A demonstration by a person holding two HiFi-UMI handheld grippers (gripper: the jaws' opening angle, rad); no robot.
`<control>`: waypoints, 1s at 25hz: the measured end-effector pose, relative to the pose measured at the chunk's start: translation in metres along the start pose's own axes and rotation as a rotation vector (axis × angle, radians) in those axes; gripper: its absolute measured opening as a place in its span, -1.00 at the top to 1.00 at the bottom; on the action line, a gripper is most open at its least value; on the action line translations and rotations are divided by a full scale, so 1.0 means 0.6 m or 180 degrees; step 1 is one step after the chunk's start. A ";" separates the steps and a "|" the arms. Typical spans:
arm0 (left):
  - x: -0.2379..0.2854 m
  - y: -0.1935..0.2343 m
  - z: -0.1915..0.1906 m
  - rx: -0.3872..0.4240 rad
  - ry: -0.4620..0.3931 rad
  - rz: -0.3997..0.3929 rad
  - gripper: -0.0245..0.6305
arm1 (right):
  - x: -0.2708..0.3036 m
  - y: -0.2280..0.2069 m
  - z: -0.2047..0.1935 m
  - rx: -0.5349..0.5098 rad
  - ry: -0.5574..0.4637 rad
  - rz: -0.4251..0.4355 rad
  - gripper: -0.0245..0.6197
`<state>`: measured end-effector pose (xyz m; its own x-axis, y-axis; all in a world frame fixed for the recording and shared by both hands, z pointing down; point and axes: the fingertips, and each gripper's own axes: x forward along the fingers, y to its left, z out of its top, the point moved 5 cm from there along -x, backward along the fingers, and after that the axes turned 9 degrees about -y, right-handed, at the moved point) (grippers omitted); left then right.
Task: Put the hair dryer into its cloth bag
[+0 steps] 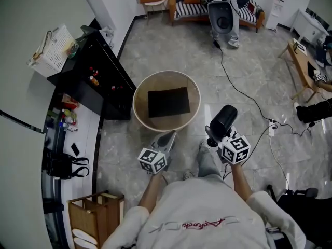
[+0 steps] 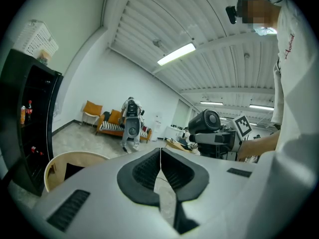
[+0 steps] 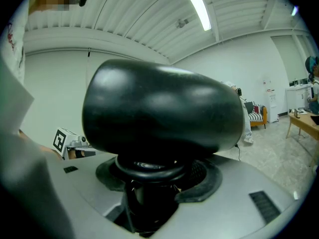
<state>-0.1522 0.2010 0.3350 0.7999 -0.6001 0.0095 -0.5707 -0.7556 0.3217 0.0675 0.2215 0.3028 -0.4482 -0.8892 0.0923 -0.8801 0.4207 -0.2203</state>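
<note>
My right gripper (image 1: 217, 134) is shut on the handle of a black hair dryer (image 1: 223, 119), whose barrel stands above the jaws. That barrel fills the right gripper view (image 3: 159, 108), with the handle clamped between the pads of the right gripper (image 3: 149, 178). My left gripper (image 1: 168, 137) is shut with nothing in it; its pads meet in a thin line (image 2: 160, 156). The black cloth bag (image 1: 168, 102) lies flat on a round wooden table (image 1: 140, 95) just ahead of both grippers. The hair dryer (image 2: 207, 121) also shows off to the right in the left gripper view.
A black cabinet (image 1: 98, 77) stands left of the table with a white basket (image 1: 52, 51) on top. A wooden crate (image 1: 96, 211) sits near my left side. A cable (image 1: 244, 90) runs over the floor to a power strip (image 1: 271, 130). A striped sofa (image 1: 207, 9) is at the back.
</note>
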 end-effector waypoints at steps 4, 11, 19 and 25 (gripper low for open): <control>0.016 0.018 -0.001 -0.0011 0.0003 0.0023 0.82 | 0.018 -0.015 -0.005 0.0010 0.0018 -0.0001 0.14; 0.076 0.055 0.000 -0.0048 0.0011 0.0065 0.82 | 0.071 -0.065 0.006 0.0007 0.0035 0.0048 0.14; 0.181 0.115 0.020 -0.0064 0.0033 0.0134 0.82 | 0.160 -0.154 0.034 0.0006 0.0059 0.0118 0.14; 0.265 0.149 0.037 -0.0076 0.0077 0.0241 0.82 | 0.223 -0.226 0.066 0.0025 0.0096 0.0237 0.14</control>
<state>-0.0803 0.0324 0.3439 0.7590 -0.6486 0.0573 -0.6254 -0.7016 0.3416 0.1333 0.0385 0.3065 -0.5169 -0.8496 0.1046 -0.8430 0.4839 -0.2351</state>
